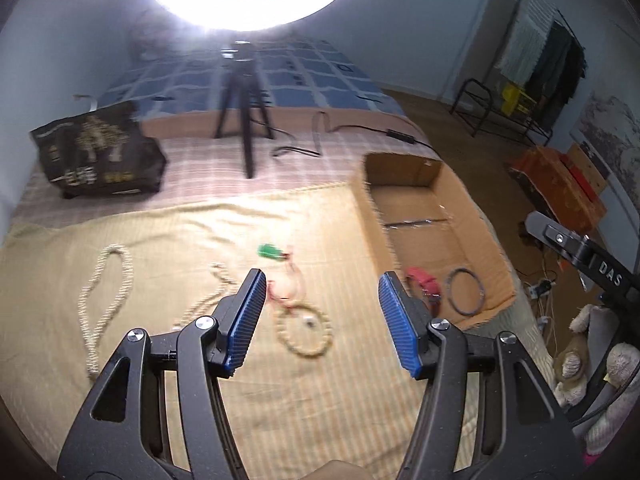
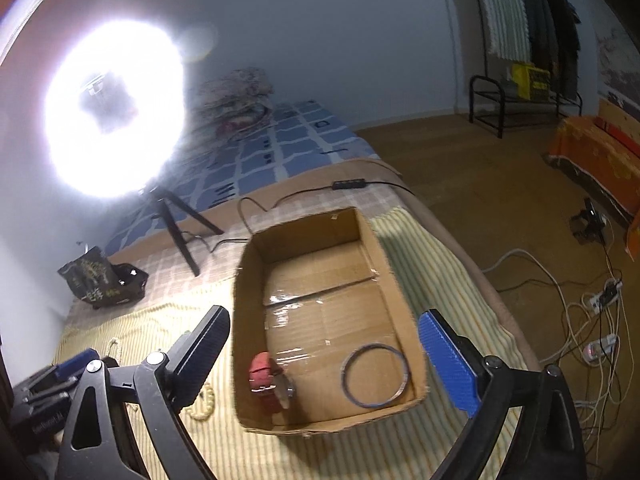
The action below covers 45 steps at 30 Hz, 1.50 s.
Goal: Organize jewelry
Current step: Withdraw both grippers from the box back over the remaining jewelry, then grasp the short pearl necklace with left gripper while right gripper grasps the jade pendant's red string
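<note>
The left gripper (image 1: pixel 322 286) has its blue-padded fingers (image 1: pixel 246 320) apart with nothing between them, hanging above the yellow striped blanket (image 1: pixel 168 240) on the bed. Just beyond its tips lies a cream bead bracelet (image 1: pixel 306 334) joined to a thin red cord loop (image 1: pixel 286 284), with a small green piece (image 1: pixel 269 251) at the far end. Further left are two cream bead necklaces, a long one (image 1: pixel 106 300) and a shorter one (image 1: pixel 212 292) (blurred).

The right gripper (image 2: pixel 324 332) also has its fingers (image 2: pixel 448 356) spread wide and empty, straddling the near end of the open cardboard box (image 2: pixel 248 320). Inside the box lie a red item with a metal part (image 2: pixel 266 380) and a thin dark bangle (image 2: pixel 376 376), apart from each other.

Behind, a ring light (image 2: pixel 116 108) on a tripod (image 1: pixel 244 120) glares, with a black printed bag (image 1: pixel 100 152) beside it.
</note>
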Each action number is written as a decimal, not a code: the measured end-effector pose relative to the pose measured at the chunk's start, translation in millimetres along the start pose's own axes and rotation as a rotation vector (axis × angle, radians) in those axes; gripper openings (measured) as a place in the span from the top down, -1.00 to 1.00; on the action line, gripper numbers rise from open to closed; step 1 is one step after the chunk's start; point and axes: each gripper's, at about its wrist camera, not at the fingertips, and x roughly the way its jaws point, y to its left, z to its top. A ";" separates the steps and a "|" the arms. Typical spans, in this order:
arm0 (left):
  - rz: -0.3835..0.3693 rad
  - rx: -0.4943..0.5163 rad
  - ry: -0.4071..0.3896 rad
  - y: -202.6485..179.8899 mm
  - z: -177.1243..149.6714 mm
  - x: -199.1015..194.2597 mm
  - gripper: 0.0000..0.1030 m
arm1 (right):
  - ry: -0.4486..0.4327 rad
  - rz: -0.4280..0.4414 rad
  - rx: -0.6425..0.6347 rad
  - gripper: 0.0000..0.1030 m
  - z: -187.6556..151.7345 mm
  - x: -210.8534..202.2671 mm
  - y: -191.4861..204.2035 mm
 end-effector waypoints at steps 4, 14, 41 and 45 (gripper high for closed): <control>0.033 -0.015 -0.008 24.3 0.0 -10.5 -0.17 | -0.010 0.033 -0.036 -0.88 -5.2 1.7 21.6; 0.081 -0.062 0.017 86.3 -8.4 -25.7 -0.17 | 0.024 0.109 -0.225 -0.88 -20.3 9.9 89.6; 0.045 -0.189 0.215 154.7 -31.5 21.3 -0.16 | 0.352 0.189 -0.253 -0.49 -49.6 111.2 161.8; 0.033 -0.184 0.236 147.8 -28.5 33.3 -0.02 | 0.390 0.185 -0.225 -0.32 -50.6 126.3 162.9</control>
